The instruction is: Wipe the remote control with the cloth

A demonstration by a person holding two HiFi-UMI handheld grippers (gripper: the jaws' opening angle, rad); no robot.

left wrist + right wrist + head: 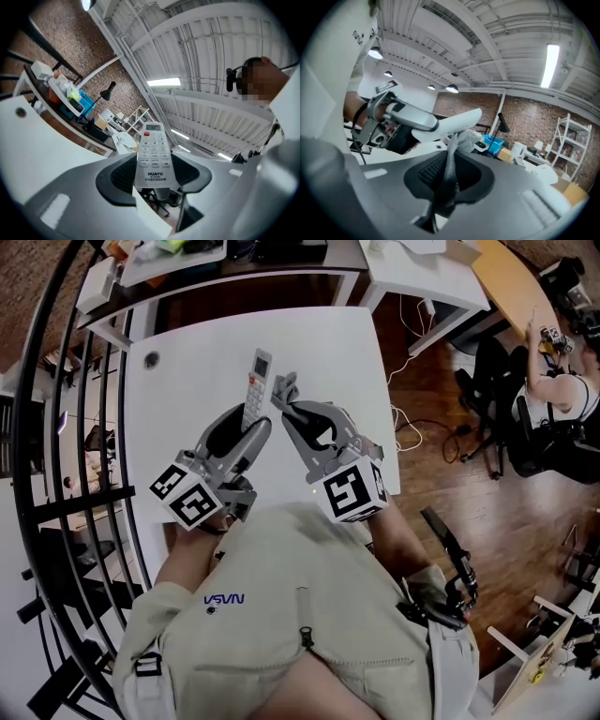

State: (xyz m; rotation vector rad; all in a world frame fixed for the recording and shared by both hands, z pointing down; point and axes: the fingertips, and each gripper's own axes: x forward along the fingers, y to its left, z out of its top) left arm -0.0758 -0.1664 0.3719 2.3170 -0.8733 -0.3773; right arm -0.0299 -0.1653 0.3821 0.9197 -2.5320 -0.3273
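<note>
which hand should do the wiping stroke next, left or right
Right. The right gripper is shut on the cloth, whose free end sits close beside the remote control. The left gripper grips the remote control's lower end, so it probably just steadies it.

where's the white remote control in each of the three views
Head view: the white button remote control is above centre, rising from the left hand-held gripper over the white table.
Left gripper view: centre, gripped between the jaws, buttons facing the camera.
Right gripper view: a white bar left of centre, just above the grey cloth.
Shared landmark: the black desk lamp, in both gripper views only.
</note>
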